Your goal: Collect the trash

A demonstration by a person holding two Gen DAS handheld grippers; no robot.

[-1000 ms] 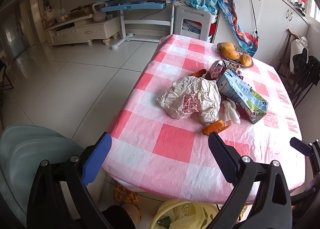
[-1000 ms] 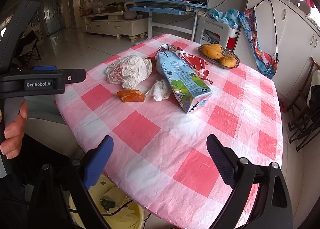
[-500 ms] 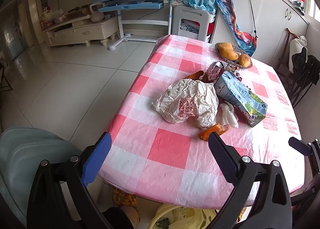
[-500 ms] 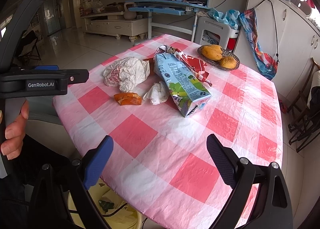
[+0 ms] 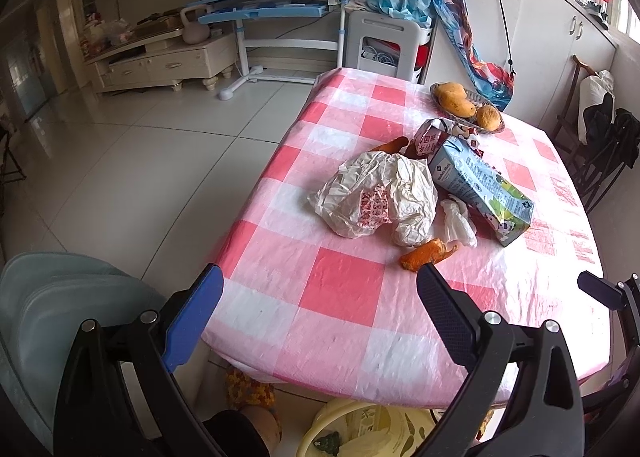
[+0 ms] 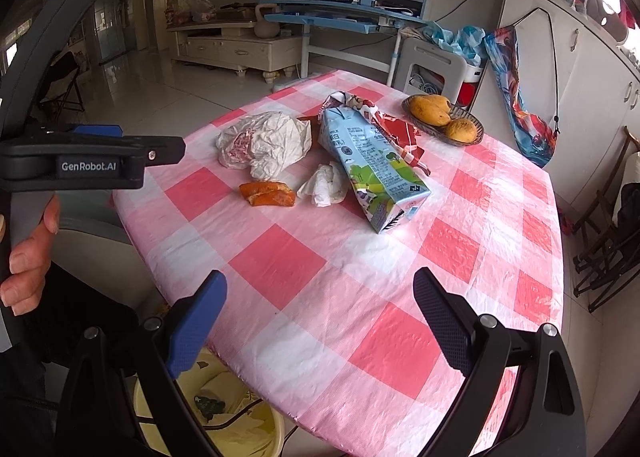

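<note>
Trash lies mid-table on the pink checked cloth: a crumpled white wrapper, a blue milk carton on its side, a white tissue, an orange peel and red printed wrapping. My left gripper hovers open over the table's near edge, short of the peel. My right gripper is open above bare cloth, well short of the carton. A yellow bin sits under the table edge.
A basket of mangoes stands at the far side. A grey chair is at the near left, dark chairs at the right. A hand holds the left gripper's body.
The trash has drifted slightly down and left in both views, as both grippers shifted a little. Both stay open and hold nothing.
</note>
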